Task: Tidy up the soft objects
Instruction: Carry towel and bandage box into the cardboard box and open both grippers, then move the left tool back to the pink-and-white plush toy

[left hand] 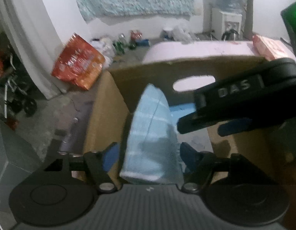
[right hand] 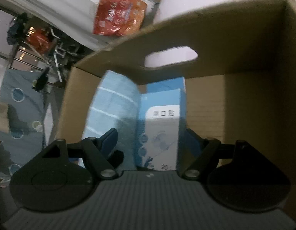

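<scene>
Inside the cardboard box (left hand: 186,69), near its left wall, my left gripper (left hand: 148,153) clamps a folded light-blue towel (left hand: 151,126) between its blue fingers (left hand: 109,157), holding it upright on edge. My right gripper (right hand: 148,143), fingers (right hand: 109,140) spread about as wide as the blue-and-white carton (right hand: 163,126), grips that carton, which stands just beside the towel (right hand: 113,105) below the box (right hand: 243,48) wall's handle cutout (right hand: 171,56).
</scene>
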Demonstrator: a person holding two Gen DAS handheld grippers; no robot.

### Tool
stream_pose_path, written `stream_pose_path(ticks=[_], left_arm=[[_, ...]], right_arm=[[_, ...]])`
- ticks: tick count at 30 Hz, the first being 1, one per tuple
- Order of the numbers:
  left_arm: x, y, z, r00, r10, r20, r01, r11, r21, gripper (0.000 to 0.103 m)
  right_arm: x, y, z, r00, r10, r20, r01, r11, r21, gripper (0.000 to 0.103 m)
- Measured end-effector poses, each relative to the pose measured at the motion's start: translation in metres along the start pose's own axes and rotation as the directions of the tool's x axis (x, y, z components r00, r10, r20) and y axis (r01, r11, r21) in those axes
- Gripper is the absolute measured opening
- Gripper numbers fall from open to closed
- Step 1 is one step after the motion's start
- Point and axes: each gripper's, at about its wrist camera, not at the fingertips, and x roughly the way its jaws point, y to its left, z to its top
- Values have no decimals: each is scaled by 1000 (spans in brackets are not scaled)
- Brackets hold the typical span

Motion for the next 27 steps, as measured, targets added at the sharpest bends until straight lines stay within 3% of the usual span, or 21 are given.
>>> stream_pose_path(ticks=[4, 6, 14, 21, 27], left_arm=[[-20, 9, 0, 1000, -8, 4, 8, 999, -46, 72], [-35, 14, -2, 1000, -15, 18, 16, 997, -71, 77], [-124, 13, -17, 988, -75, 136, 92, 988, -124, 82], [-202, -32, -55, 952, -192, 241, 217, 973, -84, 90], [-229, -102, -91, 897, -347, 272, 361, 932, 0, 95]], right_arm=[[-27, 5, -4, 998, 54, 25, -53, 999, -11, 76], [-45, 8, -7, 996, 82, 39, -81, 996, -25, 76], [-160, 4, -40, 968, 220, 117, -203, 969, -142, 78], [-283, -49, -115, 934, 307, 184, -258, 933, -250, 81], [-377, -135, -196, 912, 255, 320, -176, 951, -255, 84]])
